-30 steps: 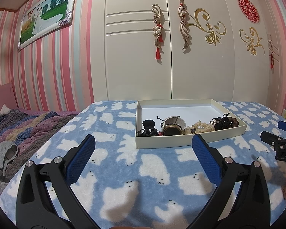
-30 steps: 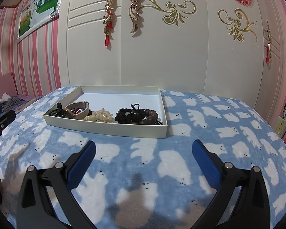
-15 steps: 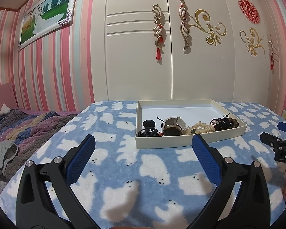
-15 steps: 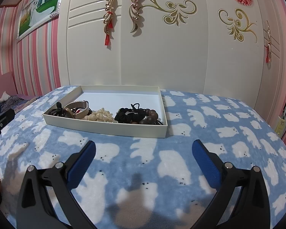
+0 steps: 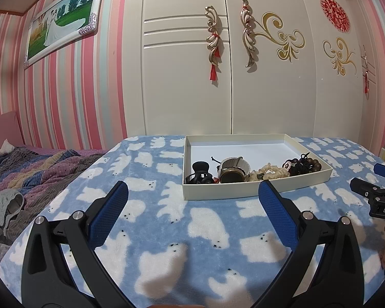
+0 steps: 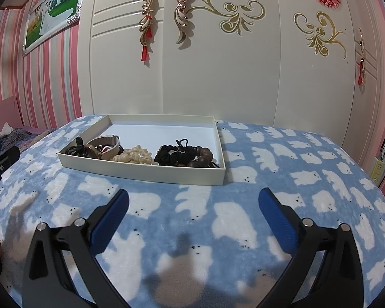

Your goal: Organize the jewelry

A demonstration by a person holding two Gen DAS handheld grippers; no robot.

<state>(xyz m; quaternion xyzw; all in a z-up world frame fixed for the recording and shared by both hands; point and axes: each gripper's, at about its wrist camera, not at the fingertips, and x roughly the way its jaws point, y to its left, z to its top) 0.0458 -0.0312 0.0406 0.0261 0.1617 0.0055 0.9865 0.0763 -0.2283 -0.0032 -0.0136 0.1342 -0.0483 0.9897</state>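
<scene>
Clearly nothing is in hand yet: the left gripper [image 5: 192, 195] and the right gripper [image 6: 192, 202] both hover low in their frames over the blue bear-print blanket [image 5: 146, 205], jaws spread wide and holding nothing. Judging by that, this is the pause before a first pick or after the last drop. A next move would call for reaching forward over the tray's near wall and pinching a single piece without snagging its neighbours.

All the jewelry sits in the shallow cream tray [image 5: 256, 191] at centre frame, bunched along the near edge: a black hair clip [image 5: 200, 172], a watch [image 5: 232, 170] with a pale strap, a cream scrunchie [image 5: 272, 172], and dark wooden beads [image 6: 202, 155] tangled with black cord. The tray's far half is bare.
</scene>
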